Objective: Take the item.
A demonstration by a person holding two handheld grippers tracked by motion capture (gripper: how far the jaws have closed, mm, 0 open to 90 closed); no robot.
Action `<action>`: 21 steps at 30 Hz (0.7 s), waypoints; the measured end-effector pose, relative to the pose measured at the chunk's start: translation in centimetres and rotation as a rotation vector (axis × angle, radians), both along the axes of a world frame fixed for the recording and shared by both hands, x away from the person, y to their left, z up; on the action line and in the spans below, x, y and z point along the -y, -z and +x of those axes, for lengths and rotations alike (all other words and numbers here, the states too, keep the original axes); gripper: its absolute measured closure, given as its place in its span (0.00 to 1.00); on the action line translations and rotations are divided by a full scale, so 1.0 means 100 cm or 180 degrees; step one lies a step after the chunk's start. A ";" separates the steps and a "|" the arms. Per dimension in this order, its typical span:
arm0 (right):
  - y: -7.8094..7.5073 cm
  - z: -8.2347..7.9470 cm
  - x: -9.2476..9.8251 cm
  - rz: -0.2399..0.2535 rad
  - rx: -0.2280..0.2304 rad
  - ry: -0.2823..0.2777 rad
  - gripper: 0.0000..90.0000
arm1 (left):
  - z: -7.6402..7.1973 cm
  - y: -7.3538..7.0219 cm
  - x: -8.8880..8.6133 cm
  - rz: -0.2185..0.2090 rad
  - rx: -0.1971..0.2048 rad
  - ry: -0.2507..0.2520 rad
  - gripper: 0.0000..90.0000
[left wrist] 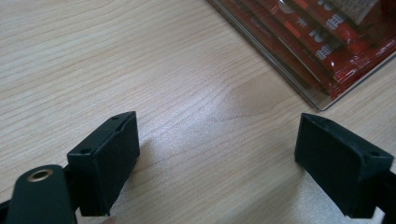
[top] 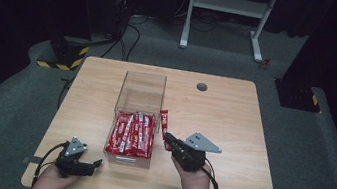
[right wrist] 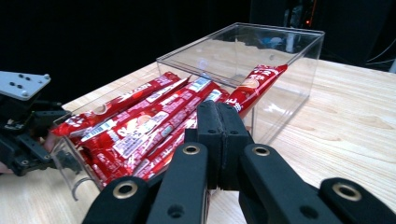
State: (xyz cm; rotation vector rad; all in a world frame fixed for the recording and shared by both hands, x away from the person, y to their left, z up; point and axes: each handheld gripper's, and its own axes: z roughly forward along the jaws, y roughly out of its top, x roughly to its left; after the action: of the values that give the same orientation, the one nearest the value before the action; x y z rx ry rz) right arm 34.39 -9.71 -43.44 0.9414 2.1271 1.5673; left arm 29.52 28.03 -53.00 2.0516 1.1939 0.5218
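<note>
A clear plastic box (top: 144, 76) stands mid-table, and several red snack sticks (top: 131, 134) lie in its near half. My right gripper (top: 168, 139) is shut on one more red stick (top: 164, 120), which is lifted just outside the box's right wall. In the right gripper view that held stick (right wrist: 258, 80) juts up from the shut jaws (right wrist: 222, 122) against the box's rim (right wrist: 280, 30), beside the packed sticks (right wrist: 140, 121). My left gripper (top: 97, 164) rests near the table's front left, open and holding nothing. Its jaws (left wrist: 219, 149) stand wide apart over bare wood, close to the box's corner (left wrist: 301, 91).
The far half of the box holds nothing. A round grey cable port (top: 202, 86) sits in the tabletop behind the box. Bare wood lies to the left and right of the box. The left gripper (right wrist: 23, 121) sits by the box's near end in the right gripper view.
</note>
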 end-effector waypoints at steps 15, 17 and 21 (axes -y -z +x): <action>0.008 0.011 0.012 -0.0061 -0.0050 0.0190 1.00 | 0.000 0.000 0.000 0.0012 0.0007 0.0003 0.16; 0.009 0.013 0.013 -0.0083 -0.0044 0.0211 1.00 | 0.000 0.000 0.000 0.0012 0.0007 0.0003 0.16; 0.012 0.015 0.015 -0.0099 -0.0067 0.0252 1.00 | 0.000 0.000 0.000 0.0009 0.0006 0.0002 0.16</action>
State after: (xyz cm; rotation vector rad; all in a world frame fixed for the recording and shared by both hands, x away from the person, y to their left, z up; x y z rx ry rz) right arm 35.92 -11.23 -44.65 1.0230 2.0953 1.4886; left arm 29.47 28.06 -53.00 2.0533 1.1919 0.5253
